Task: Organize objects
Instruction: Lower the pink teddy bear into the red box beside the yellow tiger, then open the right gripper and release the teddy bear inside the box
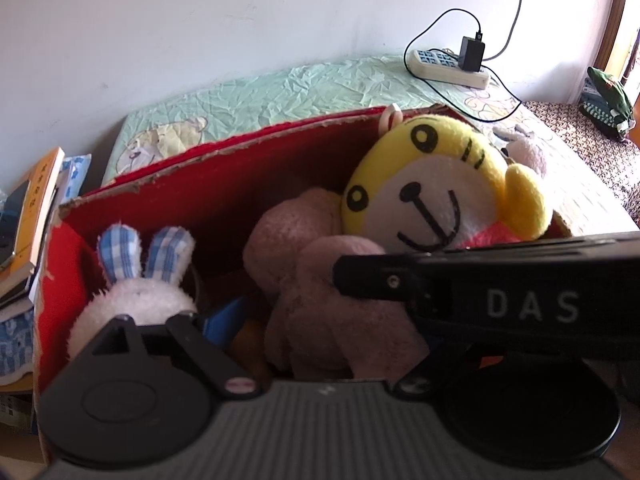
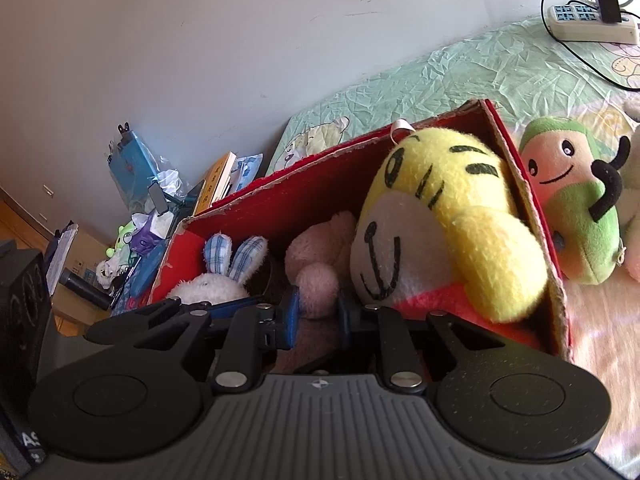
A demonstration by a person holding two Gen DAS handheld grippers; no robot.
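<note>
A red cardboard box [image 1: 240,176] on the bed holds a yellow tiger plush [image 1: 432,184], a pink plush [image 1: 312,264] and a white rabbit [image 1: 132,296] with blue checked ears. My left gripper [image 1: 320,320] hangs open over the box; the pink plush lies between its fingers, and its right finger is hidden behind the other gripper's black housing [image 1: 520,300]. In the right wrist view my right gripper [image 2: 318,310] is shut on a limb of the pink plush [image 2: 320,280], beside the tiger [image 2: 440,232] and the rabbit [image 2: 224,276] inside the box [image 2: 300,200].
A green and peach plush [image 2: 576,212] stands outside the box's right wall on the bed. A power strip [image 1: 448,64] with a charger and cable lies at the back of the green sheet. Stacked books [image 1: 36,208] and clutter [image 2: 140,184] sit left of the box.
</note>
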